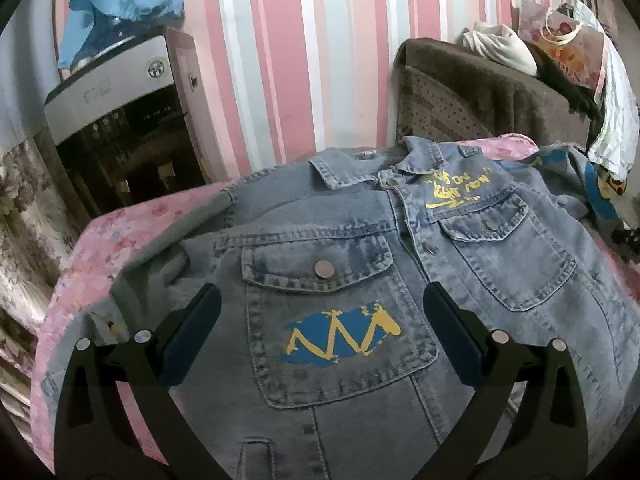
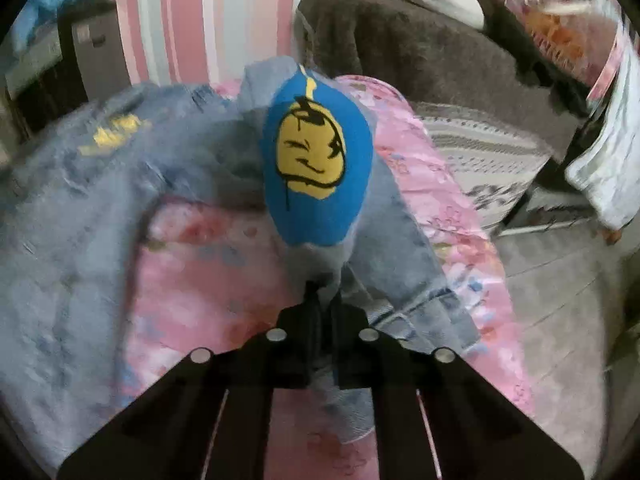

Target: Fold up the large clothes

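A light blue denim jacket (image 1: 352,248) lies face up on a pink floral bedsheet (image 1: 92,264), collar toward the wall. Its chest pocket bears a blue and yellow print (image 1: 340,340). My left gripper (image 1: 320,312) is open above that pocket, one finger on each side, holding nothing. In the right wrist view, my right gripper (image 2: 324,300) is shut on the jacket's sleeve (image 2: 384,248) near the cuff and lifts it off the sheet. A blue patch with a yellow face (image 2: 316,160) shows on the raised sleeve. The jacket body (image 2: 80,184) lies to the left.
A pink striped wall (image 1: 300,60) stands behind the bed. A dark cabinet (image 1: 120,128) with blue cloth on it is at the left. A brown covered sofa (image 2: 420,52) piled with bags and clothes is at the right. Grey floor (image 2: 560,300) lies beyond the bed's right edge.
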`<action>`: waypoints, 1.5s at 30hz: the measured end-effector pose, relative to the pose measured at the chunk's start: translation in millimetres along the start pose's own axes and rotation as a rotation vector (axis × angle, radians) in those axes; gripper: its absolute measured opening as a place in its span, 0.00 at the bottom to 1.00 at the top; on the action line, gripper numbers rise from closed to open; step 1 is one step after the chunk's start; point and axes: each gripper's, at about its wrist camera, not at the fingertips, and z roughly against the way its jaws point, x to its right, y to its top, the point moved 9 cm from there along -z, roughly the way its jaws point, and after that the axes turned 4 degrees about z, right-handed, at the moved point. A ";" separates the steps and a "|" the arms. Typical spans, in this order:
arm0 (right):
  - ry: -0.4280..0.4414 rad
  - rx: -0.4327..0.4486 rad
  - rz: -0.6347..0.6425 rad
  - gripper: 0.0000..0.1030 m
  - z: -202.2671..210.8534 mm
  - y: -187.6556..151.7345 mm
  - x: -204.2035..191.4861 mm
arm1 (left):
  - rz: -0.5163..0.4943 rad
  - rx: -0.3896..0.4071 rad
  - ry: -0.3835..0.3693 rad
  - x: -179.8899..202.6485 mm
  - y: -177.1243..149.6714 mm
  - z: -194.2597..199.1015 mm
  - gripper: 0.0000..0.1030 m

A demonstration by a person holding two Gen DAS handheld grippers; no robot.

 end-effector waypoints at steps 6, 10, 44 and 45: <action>0.246 0.062 -0.138 0.05 29.4 34.2 -23.5 | -0.011 0.017 0.019 -5.5 6.9 2.6 0.97; 0.360 0.085 -0.153 0.05 44.3 60.6 -58.1 | 0.000 0.028 0.021 -10.9 11.5 2.8 0.97; 0.279 0.107 0.220 0.53 -7.0 166.7 -235.3 | 0.012 -0.042 0.000 -20.2 30.6 -42.3 0.97; 0.256 0.112 0.218 0.53 -6.3 165.7 -225.2 | 0.006 -0.053 -0.024 -12.1 32.6 -46.0 0.97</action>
